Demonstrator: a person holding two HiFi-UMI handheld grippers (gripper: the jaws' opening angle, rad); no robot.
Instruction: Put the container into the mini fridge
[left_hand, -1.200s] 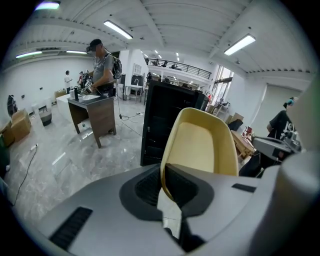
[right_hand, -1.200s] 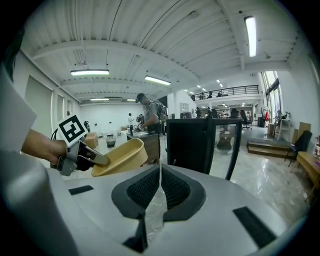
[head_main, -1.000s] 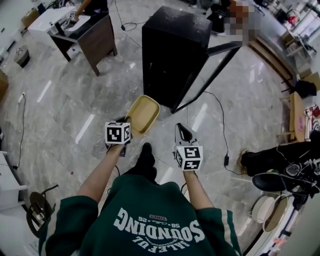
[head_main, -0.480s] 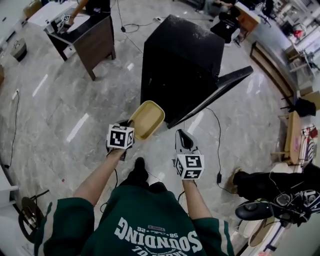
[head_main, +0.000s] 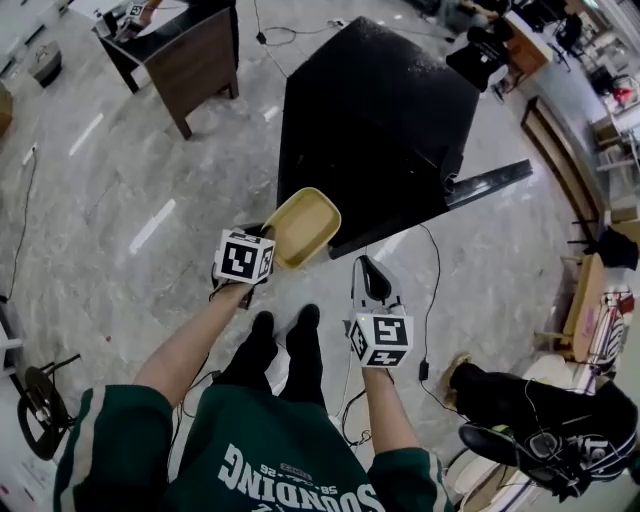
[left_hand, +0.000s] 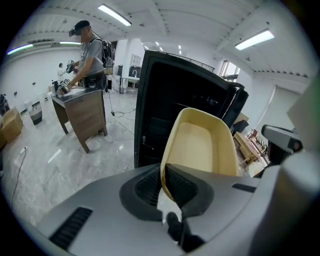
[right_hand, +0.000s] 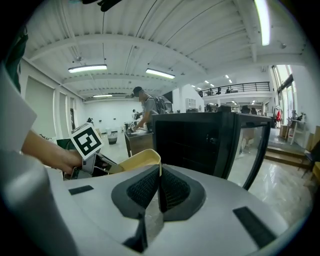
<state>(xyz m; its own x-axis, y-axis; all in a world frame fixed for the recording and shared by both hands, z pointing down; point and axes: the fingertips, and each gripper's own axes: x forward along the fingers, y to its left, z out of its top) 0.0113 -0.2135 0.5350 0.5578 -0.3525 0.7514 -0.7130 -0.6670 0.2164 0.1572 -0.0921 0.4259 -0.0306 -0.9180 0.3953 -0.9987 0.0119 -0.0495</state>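
Observation:
A shallow beige container (head_main: 303, 227) is held by its near rim in my left gripper (head_main: 268, 242), which is shut on it. In the left gripper view the container (left_hand: 205, 145) stands tilted up before the black mini fridge (left_hand: 170, 105), whose dark inside faces me. Seen from the head view, the fridge (head_main: 380, 110) is just beyond the container, its door (head_main: 490, 185) swung open to the right. My right gripper (head_main: 372, 272) hangs right of the container, shut and empty. Its own view shows the jaws together (right_hand: 160, 175), the container (right_hand: 137, 161) to the left and the fridge (right_hand: 195, 142) ahead.
A dark wooden desk (head_main: 195, 50) stands at the back left, with a person (left_hand: 87, 50) working at it. A black cable (head_main: 430, 300) runs across the marble floor right of my right gripper. A stool (head_main: 35, 405) sits lower left and dark gear (head_main: 540, 440) lower right.
Both grippers have moved forward toward the fridge, which now looms larger and nearer. The container stays in the left gripper. The right gripper stays shut.

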